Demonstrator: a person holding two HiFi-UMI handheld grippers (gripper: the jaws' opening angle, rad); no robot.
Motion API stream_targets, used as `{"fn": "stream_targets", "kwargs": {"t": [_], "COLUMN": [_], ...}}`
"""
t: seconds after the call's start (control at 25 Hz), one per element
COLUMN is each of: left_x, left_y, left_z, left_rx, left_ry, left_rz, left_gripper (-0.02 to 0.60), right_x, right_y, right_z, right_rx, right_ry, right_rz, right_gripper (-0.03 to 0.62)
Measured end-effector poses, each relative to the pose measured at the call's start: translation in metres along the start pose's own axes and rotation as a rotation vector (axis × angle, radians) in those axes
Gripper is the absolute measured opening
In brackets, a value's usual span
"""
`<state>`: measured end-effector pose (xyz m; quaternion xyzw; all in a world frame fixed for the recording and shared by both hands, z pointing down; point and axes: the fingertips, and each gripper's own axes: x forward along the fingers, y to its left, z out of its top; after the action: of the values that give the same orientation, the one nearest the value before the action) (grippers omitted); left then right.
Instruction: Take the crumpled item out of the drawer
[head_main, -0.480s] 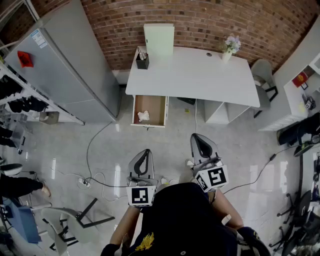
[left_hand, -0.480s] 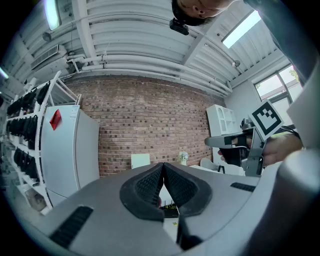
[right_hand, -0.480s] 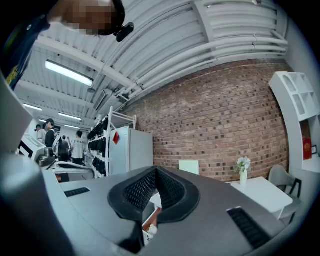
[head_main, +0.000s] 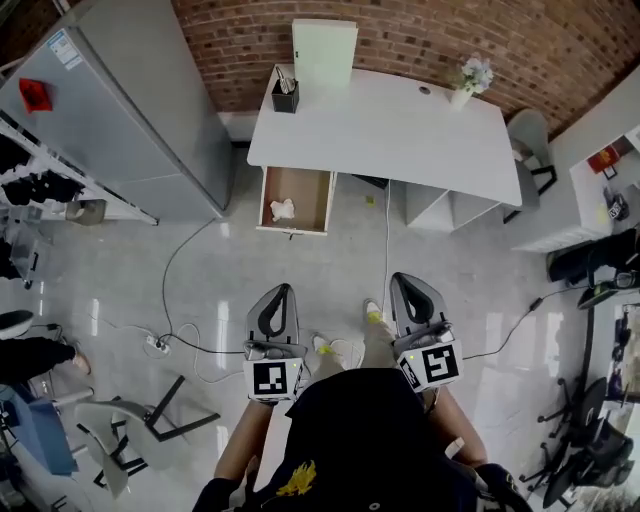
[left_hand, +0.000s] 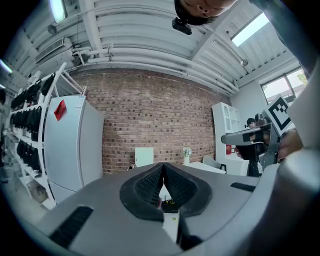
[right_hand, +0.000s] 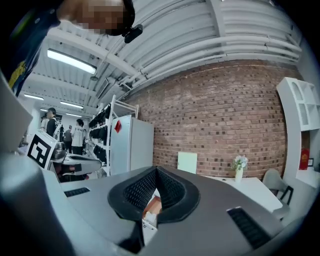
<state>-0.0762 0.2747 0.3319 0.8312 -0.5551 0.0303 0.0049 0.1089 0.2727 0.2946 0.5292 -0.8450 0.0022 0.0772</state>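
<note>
A white desk (head_main: 400, 135) stands against the brick wall in the head view. Its wooden drawer (head_main: 312, 198) is pulled open at the left end, with a crumpled white item (head_main: 283, 210) lying inside. My left gripper (head_main: 282, 289) and right gripper (head_main: 404, 277) hang side by side over the floor, well short of the drawer, both pointing toward the desk. In the left gripper view the left gripper (left_hand: 163, 165) has its jaws meeting with nothing between them. The right gripper (right_hand: 156, 169) is likewise shut and empty, and the drawer (right_hand: 155, 205) shows through the gap below its tips.
A grey fridge (head_main: 130, 110) stands left of the desk beside a rack of shoes (head_main: 40, 185). A cable (head_main: 178, 290) runs across the floor to a power strip (head_main: 156, 345). A tipped chair (head_main: 140, 430) lies at lower left. A black pen holder (head_main: 285, 97), a pale panel (head_main: 323, 50) and a flower vase (head_main: 470, 80) are on the desk.
The desk and drawer sit a little higher in the head view than before. Both grippers stay shut and low in the picture, and the person's feet now show between them.
</note>
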Motion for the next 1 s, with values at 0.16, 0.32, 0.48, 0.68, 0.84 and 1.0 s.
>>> {"fn": "stream_targets", "kwargs": {"t": [0.16,0.32,0.48,0.68,0.84,1.0], "left_x": [-0.001,0.005,0.003,0.025,0.053,0.088], "left_y": [0.010,0.018,0.034,0.051,0.059,0.074], "left_z": [-0.012,0.000,-0.009,-0.024,-0.021,-0.003], "left_rx": [0.006,-0.060,-0.059,0.005,0.023,0.027], "left_ry": [0.017,-0.009,0.012,0.049,0.051,0.070], "left_rz": [-0.004,0.003,0.009,0.004,0.021,0.025], "left_gripper": [0.017,0.018,0.018,0.018,0.018,0.018], "right_x": [-0.012,-0.015,-0.010,0.012,0.043,0.097], "right_y": [-0.007,-0.011,-0.007,-0.018,-0.031,-0.046], "right_z": [-0.017,-0.025,-0.026,-0.022,-0.036,-0.045], "right_rx": [0.029,0.035,0.041,-0.020,0.012,0.054], "right_ry": [0.056,0.066,0.090,0.109,0.125,0.116], "right_rz": [-0.035,-0.063,-0.078,-0.066,-0.036,0.010], "right_gripper": [0.025,0.025,0.025,0.025,0.025,0.025]}}
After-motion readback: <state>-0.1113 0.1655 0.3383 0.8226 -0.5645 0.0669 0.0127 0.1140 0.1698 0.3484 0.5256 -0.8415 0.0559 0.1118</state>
